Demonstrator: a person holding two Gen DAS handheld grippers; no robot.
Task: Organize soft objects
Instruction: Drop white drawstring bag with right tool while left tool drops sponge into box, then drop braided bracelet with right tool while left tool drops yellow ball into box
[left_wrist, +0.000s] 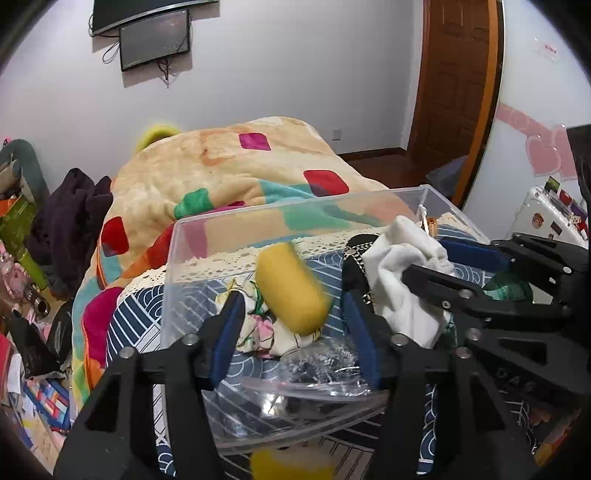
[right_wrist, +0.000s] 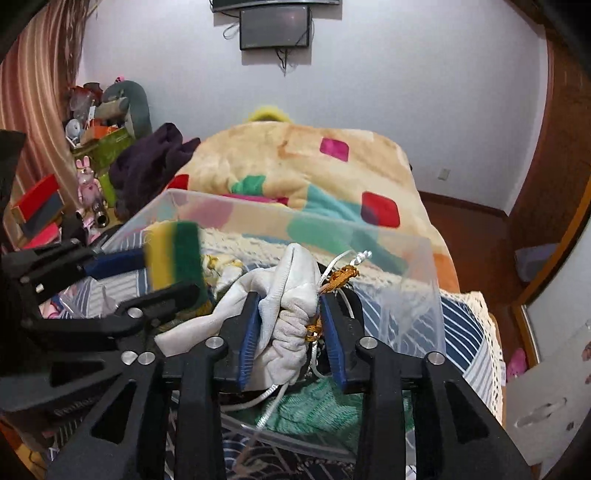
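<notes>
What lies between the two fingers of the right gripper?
A bunched white cloth with an orange cord fills the gap between the blue pads of the right gripper; the right wrist view shows it.

I am working in a home bedroom. The bed in front of me carries a thick patchwork blanket. Behind the bed, a dark screen hangs on the white wall; right of it stands a wooden door, left of it striped curtains and cluttered shelves.
</notes>
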